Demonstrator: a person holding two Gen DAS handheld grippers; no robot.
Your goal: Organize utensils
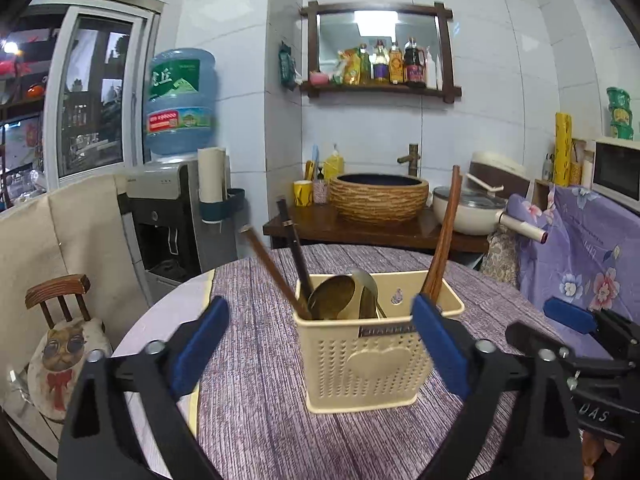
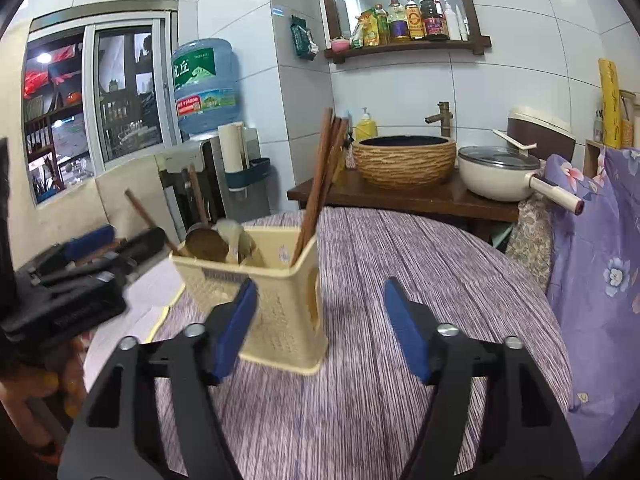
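Observation:
A cream perforated utensil holder point(image 1: 368, 360) stands on the round table with the purple striped cloth point(image 1: 256, 408). Its left compartment holds brass spoons point(image 1: 332, 298) with long dark and brown handles. Brown chopsticks point(image 1: 444, 232) lean in its right compartment. My left gripper point(image 1: 320, 312) is open, and the holder stands just ahead between its blue pads, with nothing gripped. In the right wrist view the holder point(image 2: 280, 304) is left of centre, with the chopsticks point(image 2: 320, 184) and spoons point(image 2: 208, 244) in it. My right gripper point(image 2: 320, 296) is open and empty, its left pad in front of the holder.
A water dispenser point(image 1: 168, 200), a small wooden chair with a cat cushion point(image 1: 60, 344) and a cloth-draped seat stand left of the table. Behind it a wooden counter carries a woven basin point(image 1: 378, 196) and a cream pan point(image 1: 464, 208). A purple floral cloth point(image 2: 600, 264) hangs on the right.

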